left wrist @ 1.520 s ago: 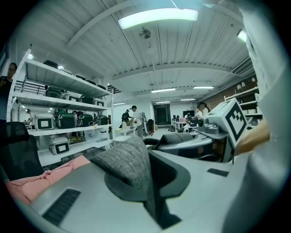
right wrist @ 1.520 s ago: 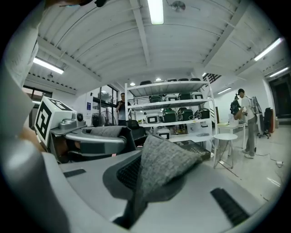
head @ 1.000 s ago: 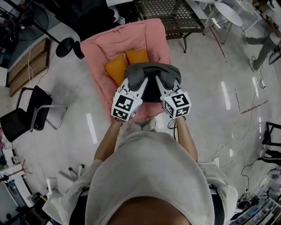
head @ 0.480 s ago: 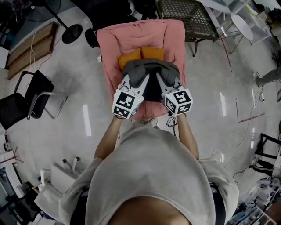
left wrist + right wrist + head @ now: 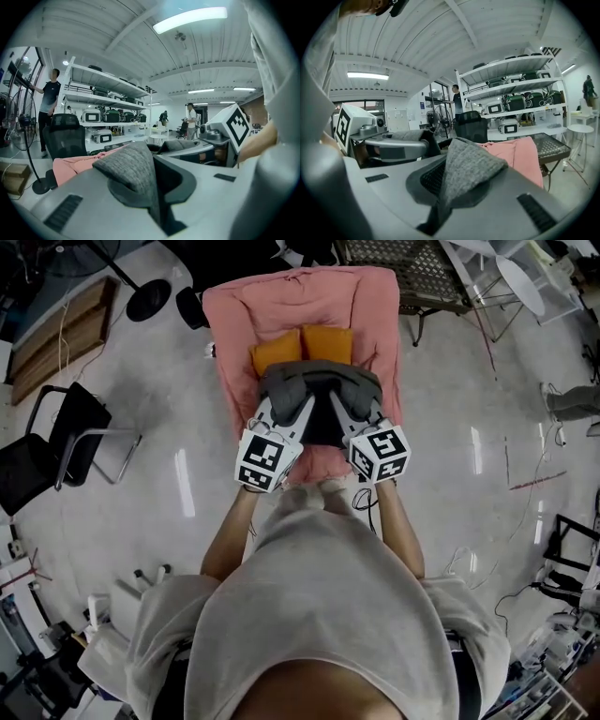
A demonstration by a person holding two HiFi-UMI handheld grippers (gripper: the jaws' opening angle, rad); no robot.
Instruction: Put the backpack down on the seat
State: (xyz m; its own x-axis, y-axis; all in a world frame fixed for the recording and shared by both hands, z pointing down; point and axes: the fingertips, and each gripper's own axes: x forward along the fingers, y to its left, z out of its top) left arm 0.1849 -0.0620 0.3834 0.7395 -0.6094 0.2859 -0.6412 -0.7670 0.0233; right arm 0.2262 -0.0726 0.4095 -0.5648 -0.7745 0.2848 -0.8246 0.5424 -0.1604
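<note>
A grey backpack (image 5: 321, 388) hangs over the front of a seat covered in pink cloth (image 5: 300, 301), just in front of two orange cushions (image 5: 302, 343). My left gripper (image 5: 292, 411) is shut on one grey fabric strap (image 5: 131, 166), which sticks up between its jaws. My right gripper (image 5: 349, 411) is shut on the other strap (image 5: 469, 169). In the left gripper view the left gripper (image 5: 157, 194) points at the pink seat (image 5: 70, 166). The right gripper (image 5: 439, 206) has the pink seat (image 5: 520, 154) just beyond it. The backpack's lower part is hidden by the grippers.
A black chair (image 5: 56, 442) stands at the left. A metal mesh table (image 5: 403, 273) and a round white table (image 5: 520, 277) are behind the seat on the right. A fan base (image 5: 150, 301) and a wooden board (image 5: 56, 334) lie at the upper left. Cables trail on the floor at the right.
The seat has shifted right and up in the head view as the person moved. The backpack now sits squarely over the seat's front. Both grips on the straps are unchanged.
</note>
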